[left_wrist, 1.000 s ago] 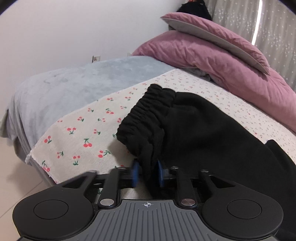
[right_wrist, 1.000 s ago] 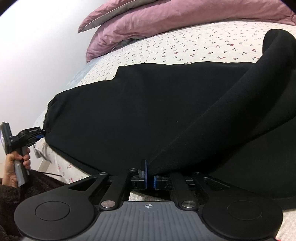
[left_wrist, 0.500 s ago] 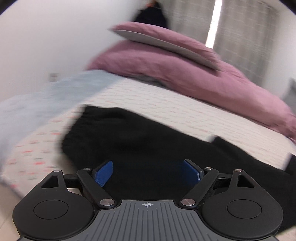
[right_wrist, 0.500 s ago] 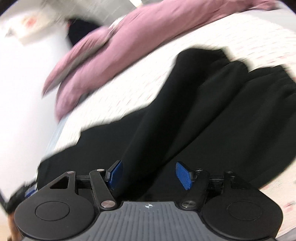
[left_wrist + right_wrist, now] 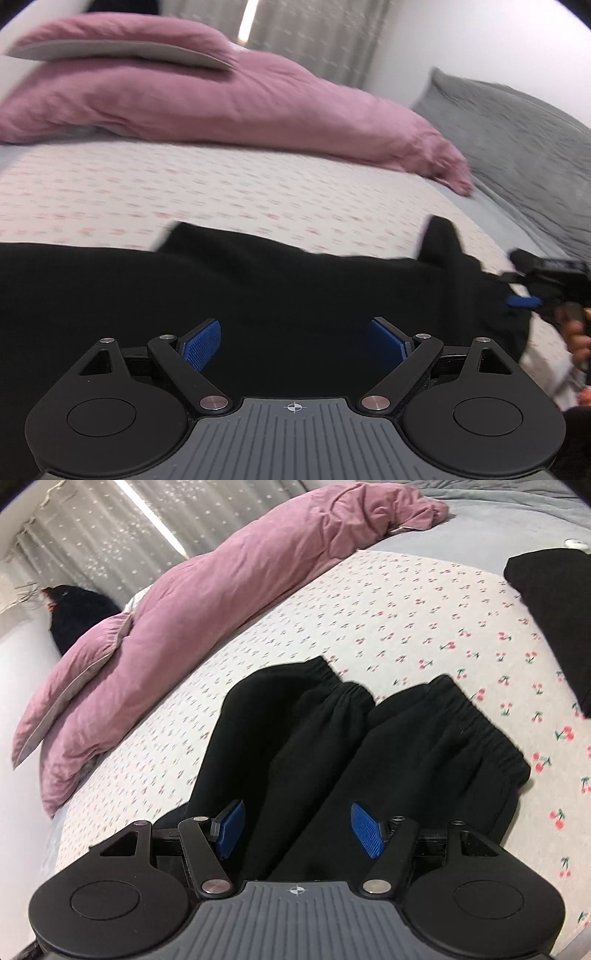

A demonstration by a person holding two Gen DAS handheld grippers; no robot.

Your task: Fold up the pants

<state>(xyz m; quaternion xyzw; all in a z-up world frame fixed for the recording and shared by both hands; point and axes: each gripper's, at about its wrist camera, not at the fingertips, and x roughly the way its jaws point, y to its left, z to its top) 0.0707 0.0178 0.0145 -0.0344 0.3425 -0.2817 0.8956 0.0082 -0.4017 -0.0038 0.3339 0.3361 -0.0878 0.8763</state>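
The black pants [image 5: 258, 291] lie lengthwise on the cherry-print sheet [image 5: 184, 192]. In the right wrist view both legs [image 5: 332, 738] lie side by side, their elastic cuffs [image 5: 480, 723] pointing away. My left gripper [image 5: 295, 343] is open and empty, just above the middle of the pants. My right gripper [image 5: 295, 827] is open and empty above the lower legs. The right gripper also shows at the far right of the left wrist view [image 5: 546, 291], held by a hand.
A pink duvet [image 5: 221, 96] and pillow [image 5: 122, 44] lie along the far side of the bed. A grey blanket [image 5: 517, 140] is at the right. Another black garment [image 5: 554, 602] lies at the right edge of the sheet. Curtains [image 5: 110, 528] hang behind.
Both grippers were shut on the pants a second ago, the left on the waistband. Both have let go and opened. The left view has swung right along the pants; the right now faces the cuffs.
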